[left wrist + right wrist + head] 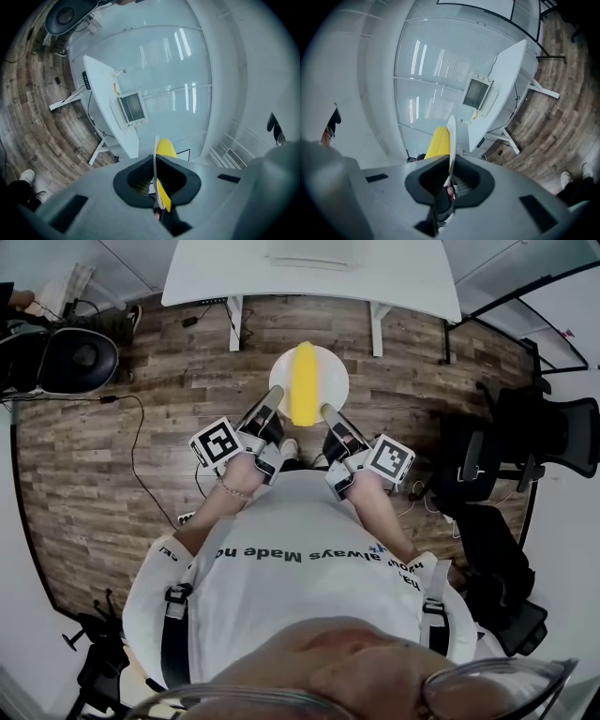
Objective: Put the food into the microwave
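Note:
A white plate (326,374) carries a long yellow piece of food (303,382) and hangs over the wooden floor in front of me. My left gripper (271,405) is shut on the plate's left rim, and my right gripper (329,412) is shut on its right rim. The left gripper view has the plate (155,154) edge-on between the jaws of the left gripper (156,180), the yellow food (165,149) behind it. In the right gripper view the plate (451,133) sits likewise in the right gripper (449,180), beside the food (437,142). The white microwave (130,108) (478,93) stands on a white table.
The white table (309,276) (105,101) (504,89) stands ahead against a glass wall. Black office chairs stand at the left (67,359) and at the right (553,432). Cables (139,465) trail over the wooden floor.

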The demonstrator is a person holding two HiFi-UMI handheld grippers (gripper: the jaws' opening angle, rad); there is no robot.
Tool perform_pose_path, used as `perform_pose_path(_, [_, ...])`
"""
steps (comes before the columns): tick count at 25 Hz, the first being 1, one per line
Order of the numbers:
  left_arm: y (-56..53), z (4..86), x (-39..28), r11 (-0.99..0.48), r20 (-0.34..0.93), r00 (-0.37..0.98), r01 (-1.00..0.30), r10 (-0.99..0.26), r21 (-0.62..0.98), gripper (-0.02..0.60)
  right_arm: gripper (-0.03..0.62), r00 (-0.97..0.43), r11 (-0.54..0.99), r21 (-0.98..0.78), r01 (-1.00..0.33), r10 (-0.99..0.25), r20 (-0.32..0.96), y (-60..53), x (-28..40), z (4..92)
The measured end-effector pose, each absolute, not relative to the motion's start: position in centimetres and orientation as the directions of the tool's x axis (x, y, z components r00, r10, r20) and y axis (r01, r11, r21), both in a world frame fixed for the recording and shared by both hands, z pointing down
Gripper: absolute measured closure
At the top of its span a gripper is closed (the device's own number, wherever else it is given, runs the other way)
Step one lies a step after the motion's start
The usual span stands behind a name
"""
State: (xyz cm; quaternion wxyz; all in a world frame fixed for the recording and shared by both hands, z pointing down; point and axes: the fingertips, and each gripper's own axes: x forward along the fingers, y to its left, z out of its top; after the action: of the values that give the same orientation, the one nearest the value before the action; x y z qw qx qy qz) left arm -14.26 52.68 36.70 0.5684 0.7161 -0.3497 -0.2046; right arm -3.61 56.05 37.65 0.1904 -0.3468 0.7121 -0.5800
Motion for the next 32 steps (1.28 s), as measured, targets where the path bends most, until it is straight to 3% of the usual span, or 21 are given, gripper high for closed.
perform_pose_path(17, [47.9, 37.1, -16.0, -0.110, 0.098, 0.686, -0.253, -0.721, 0.961, 0.565, 0.563, -0.675, 0.090, -0.954, -0.287, -0.726, 0.134, 51.3, -5.5, 37.8])
perform_pose_path(32, [37.9, 36.7, -11.6, -0.112, 0.067, 0.684, -0.214, -0.727, 0.970, 0.565, 0.563, -0.682, 0.101, -0.954, -0.283, -0.720, 0.126, 41.4, -1.5, 37.9])
